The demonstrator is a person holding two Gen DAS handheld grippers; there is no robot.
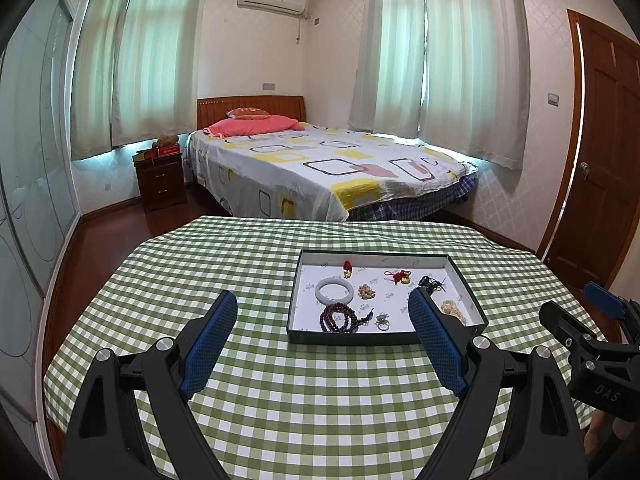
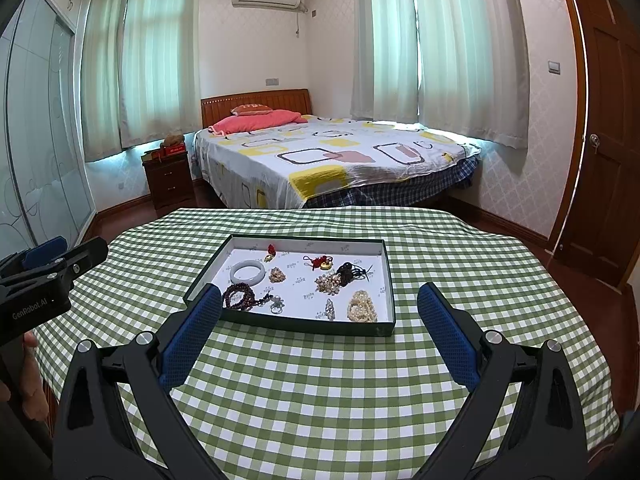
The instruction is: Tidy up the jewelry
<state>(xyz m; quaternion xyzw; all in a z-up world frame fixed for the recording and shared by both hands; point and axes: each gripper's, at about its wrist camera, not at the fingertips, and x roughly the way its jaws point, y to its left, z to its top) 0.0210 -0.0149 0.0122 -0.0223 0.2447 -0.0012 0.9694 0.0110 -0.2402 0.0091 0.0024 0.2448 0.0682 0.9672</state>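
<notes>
A shallow dark-rimmed tray point(image 1: 352, 337) with a white floor sits on the green checked tablecloth point(image 1: 280, 400); it also shows in the right wrist view point(image 2: 288, 325). It holds a white jade bangle point(image 1: 334, 291) point(image 2: 247, 271), a dark bead bracelet point(image 1: 338, 318) point(image 2: 239, 296), a ring point(image 2: 276, 307), red-tasselled charms point(image 2: 319, 263), pearl strands point(image 2: 362, 306) and other small pieces. My left gripper point(image 1: 322, 306) is open and empty, above the cloth in front of the tray. My right gripper point(image 2: 320, 298) is open and empty, just short of the tray's near rim.
The right gripper's body shows at the right edge of the left wrist view point(image 1: 592, 344); the left one's shows at the left edge of the right view point(image 2: 40, 276). Behind the table are a bed point(image 1: 320, 172), a nightstand point(image 1: 160, 180) and a wooden door point(image 1: 600, 160).
</notes>
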